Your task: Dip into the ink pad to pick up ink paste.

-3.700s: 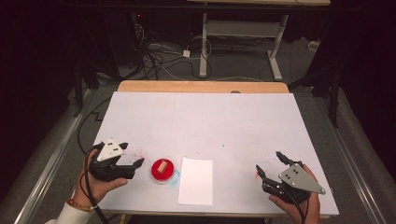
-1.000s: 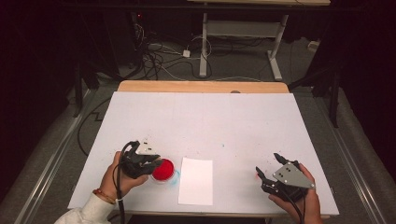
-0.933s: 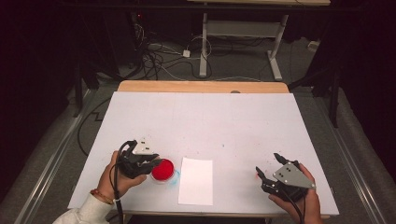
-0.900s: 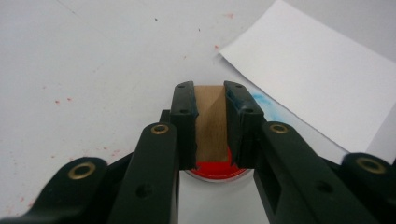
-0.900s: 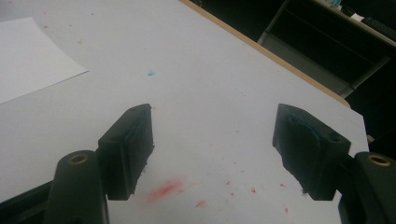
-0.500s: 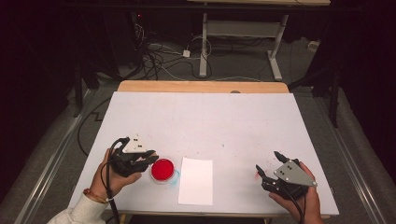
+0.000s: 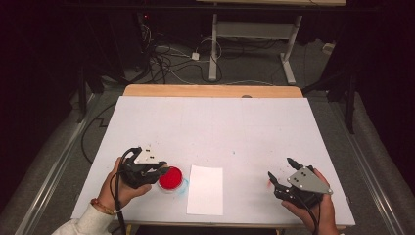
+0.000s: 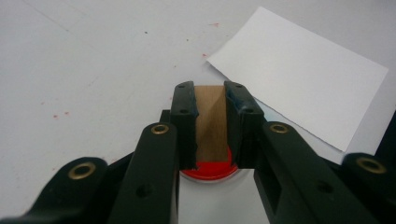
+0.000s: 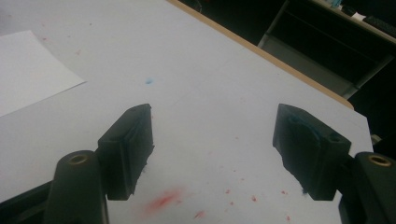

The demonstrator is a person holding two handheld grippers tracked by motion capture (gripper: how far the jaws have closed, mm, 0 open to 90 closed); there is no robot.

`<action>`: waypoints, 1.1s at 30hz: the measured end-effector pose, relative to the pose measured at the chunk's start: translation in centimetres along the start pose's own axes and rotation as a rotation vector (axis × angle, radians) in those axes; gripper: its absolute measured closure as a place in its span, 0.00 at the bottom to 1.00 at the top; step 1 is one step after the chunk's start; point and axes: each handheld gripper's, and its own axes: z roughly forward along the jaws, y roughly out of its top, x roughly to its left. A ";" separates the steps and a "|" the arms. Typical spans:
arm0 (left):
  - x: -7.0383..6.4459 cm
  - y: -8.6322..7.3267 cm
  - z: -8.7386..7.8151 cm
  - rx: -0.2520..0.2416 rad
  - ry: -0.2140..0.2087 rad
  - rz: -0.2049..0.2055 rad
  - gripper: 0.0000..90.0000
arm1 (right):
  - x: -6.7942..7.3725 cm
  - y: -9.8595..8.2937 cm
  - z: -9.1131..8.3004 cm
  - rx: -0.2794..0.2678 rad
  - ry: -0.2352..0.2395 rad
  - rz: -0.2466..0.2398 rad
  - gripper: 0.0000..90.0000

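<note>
A round red ink pad in a clear dish lies near the table's front left. Just left of it is my left gripper, shut on a small wooden block. In the left gripper view the block stands upright between the jaws of the left gripper, above the red pad. A white sheet of paper lies right of the pad. My right gripper rests at the front right, open, with nothing between the jaws of the right gripper.
The white table has a wooden strip along its far edge. Red ink smudges and a blue speck mark the surface near my right gripper. Cables and desk legs lie on the floor beyond.
My left gripper moved right onto the red pad, closed on the wooden block there, then drew back left with it, uncovering the pad. The right gripper stayed put.
</note>
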 end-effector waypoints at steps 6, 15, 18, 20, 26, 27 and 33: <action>-0.2 -0.3 2.6 0.062 -0.024 0.014 0.82 | 0.2 0.0 0.1 0.001 0.010 -0.007 0.32; -0.2 -0.6 4.7 0.122 -0.030 0.021 0.82 | 0.3 -0.2 -0.3 0.008 0.005 -0.011 0.32; -0.1 -0.9 5.0 0.118 -0.031 0.014 0.82 | 0.5 -0.2 -0.3 0.006 0.008 -0.019 0.32; 0.0 -1.0 5.0 0.116 -0.033 0.016 0.82 | 0.5 -0.2 -0.2 0.010 0.012 -0.024 0.32; -0.3 -0.9 5.2 0.129 -0.018 0.026 0.82 | 0.6 -0.2 -0.2 0.010 0.017 -0.026 0.32; -0.2 -1.0 5.2 0.124 -0.025 0.019 0.82 | 0.6 -0.2 -0.2 0.010 0.017 -0.025 0.32; 0.0 -1.2 5.3 0.115 -0.040 0.011 0.82 | 0.6 -0.2 -0.2 0.011 0.021 -0.024 0.32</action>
